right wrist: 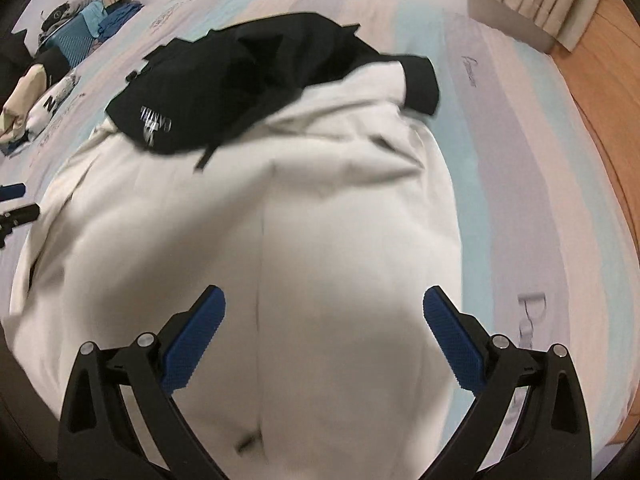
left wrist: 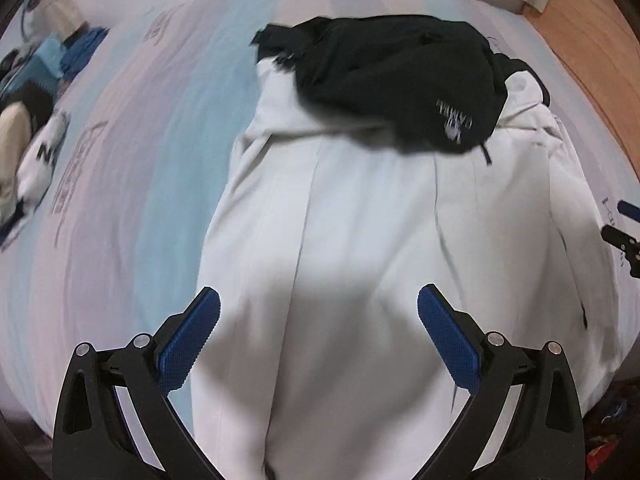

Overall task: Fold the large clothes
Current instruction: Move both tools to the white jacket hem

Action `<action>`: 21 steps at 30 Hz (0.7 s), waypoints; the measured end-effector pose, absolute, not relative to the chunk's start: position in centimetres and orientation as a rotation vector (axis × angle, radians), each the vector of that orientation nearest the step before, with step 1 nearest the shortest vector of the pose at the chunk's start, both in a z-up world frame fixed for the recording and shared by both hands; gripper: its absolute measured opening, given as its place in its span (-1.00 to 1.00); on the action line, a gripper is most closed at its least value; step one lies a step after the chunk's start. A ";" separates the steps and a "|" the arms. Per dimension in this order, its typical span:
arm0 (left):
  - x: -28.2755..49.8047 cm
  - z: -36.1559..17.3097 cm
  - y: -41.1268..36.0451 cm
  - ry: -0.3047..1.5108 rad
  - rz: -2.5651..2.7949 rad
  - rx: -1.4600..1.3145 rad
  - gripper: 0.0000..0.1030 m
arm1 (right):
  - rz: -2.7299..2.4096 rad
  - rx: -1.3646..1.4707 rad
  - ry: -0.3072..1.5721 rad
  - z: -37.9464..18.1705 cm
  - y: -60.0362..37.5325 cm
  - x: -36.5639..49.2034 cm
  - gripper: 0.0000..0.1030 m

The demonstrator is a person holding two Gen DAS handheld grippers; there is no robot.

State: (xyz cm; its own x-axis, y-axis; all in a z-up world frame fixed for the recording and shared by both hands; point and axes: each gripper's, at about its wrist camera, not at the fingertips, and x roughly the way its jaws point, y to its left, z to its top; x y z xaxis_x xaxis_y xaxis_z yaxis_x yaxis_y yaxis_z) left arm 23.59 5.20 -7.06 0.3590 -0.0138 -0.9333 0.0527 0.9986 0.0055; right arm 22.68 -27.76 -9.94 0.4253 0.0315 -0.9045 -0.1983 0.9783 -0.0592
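Both grippers are released. Left gripper (left wrist: 319,298) hangs over the white garment (left wrist: 360,240) with its blue pads (left wrist: 192,336) spread wide and nothing between them; the cloth beneath is not pinched. Right gripper (right wrist: 324,299) stands the same way, jaws fully apart over the same white garment (right wrist: 280,240), holding nothing.

Seen from the left wrist, the white garment lies flat on the bed (left wrist: 120,184), running from 6 o'clock up to the middle of the view, with long creases along its length. Its far end, toward 12 o'clock, is black (left wrist: 392,76) and carries a small white logo (left wrist: 454,118) at about 1 o'clock; whether this is one two-tone piece or a black piece lying on the white one cannot be told. A dark zip pull hangs just below the logo. At 3 o'clock the tips of the right gripper show at the picture's edge.

From the right wrist, the black part (right wrist: 256,76) sits at 11 to 12 o'clock, its logo (right wrist: 154,126) at 10 o'clock, and the left gripper's tips show at 9 o'clock.

The bed has a sheet in pale blue, pink and lilac stripes. A pile of other clothes (left wrist: 32,128) lies at 9 to 10 o'clock in the left view. A wooden floor (right wrist: 600,100) lies at 2 o'clock in the right view, beside curtains (right wrist: 536,4). Both views are motion-blurred.
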 end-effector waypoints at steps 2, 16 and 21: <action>22.3 -7.7 6.0 1.228 -0.031 0.010 0.88 | 0.149 -0.168 1.146 -10.5 -28.4 20.9 0.85; 12.7 -11.4 10.0 1.340 -0.020 0.023 0.88 | 0.150 -0.031 1.293 -12.7 -35.4 10.7 0.84; 10.1 -12.4 10.9 1.370 -0.042 -0.001 0.88 | 0.121 0.068 1.363 -14.1 -38.1 8.6 0.83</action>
